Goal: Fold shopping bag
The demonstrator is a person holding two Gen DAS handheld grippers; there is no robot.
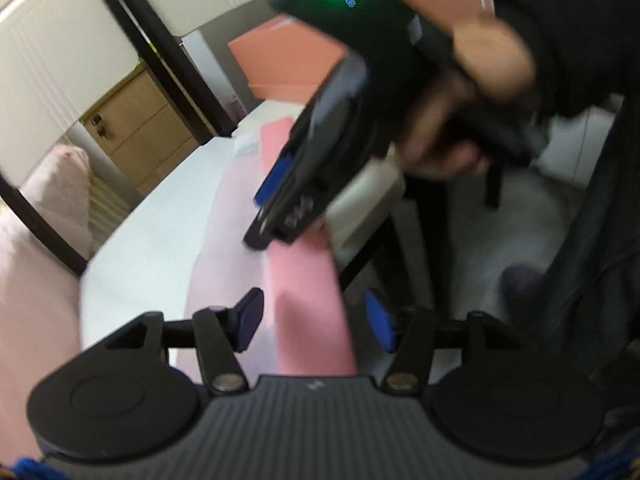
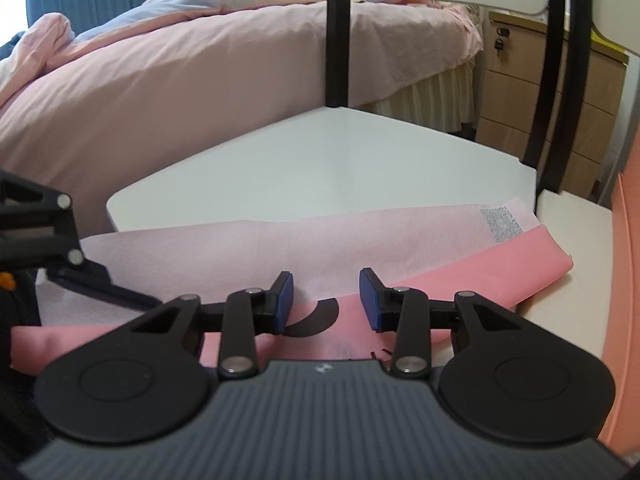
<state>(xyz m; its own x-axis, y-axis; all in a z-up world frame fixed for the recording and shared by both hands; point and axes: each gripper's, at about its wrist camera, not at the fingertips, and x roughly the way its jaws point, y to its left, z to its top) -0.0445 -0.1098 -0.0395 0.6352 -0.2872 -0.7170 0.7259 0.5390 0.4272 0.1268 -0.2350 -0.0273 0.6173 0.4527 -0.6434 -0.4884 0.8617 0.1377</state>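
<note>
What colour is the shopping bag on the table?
Pink: the shopping bag is pale with a brighter folded strip, clearest in the right wrist view.

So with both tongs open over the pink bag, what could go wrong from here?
1. The shopping bag lies along the near edge of the white table; a push might slide it off.
2. The left tongs and right tongs work close together, so they could collide.
3. Neither holds the bag, so the fold may spring open.

The left wrist camera looks along its fingers, close over the table [image 1: 140,232], toward the right gripper [image 1: 280,216]. The right wrist camera sits low, near the bag [image 2: 280,248], facing the bed [image 2: 160,92]. Both views share the table, the bag and the chair [image 2: 338,40].
</note>
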